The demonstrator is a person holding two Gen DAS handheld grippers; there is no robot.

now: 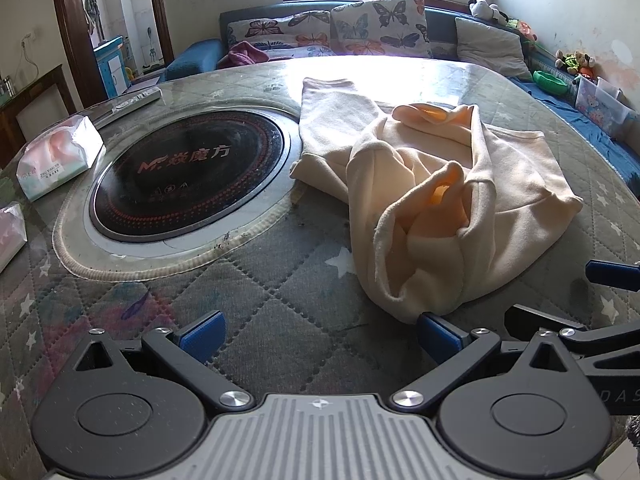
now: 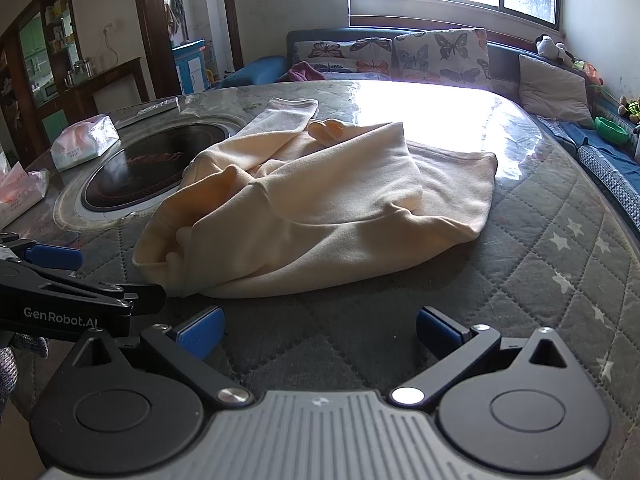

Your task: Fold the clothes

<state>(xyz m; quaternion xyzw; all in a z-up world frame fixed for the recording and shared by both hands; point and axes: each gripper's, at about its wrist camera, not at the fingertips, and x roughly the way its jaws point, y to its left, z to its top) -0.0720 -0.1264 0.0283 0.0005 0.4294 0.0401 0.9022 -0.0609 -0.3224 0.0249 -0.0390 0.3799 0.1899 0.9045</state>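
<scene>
Quilted desk [image 2: 540,240] under window glare, and the cream garment [image 2: 320,216] lies crumpled just beside the inset cooktop [image 1: 188,172]. Left hand-held gripper [image 1: 320,336] and right hand-held gripper [image 2: 320,332] both spread, empty, near its front edge. Soft, light, floppy fabric; probably best pinched at the hem corners.
</scene>
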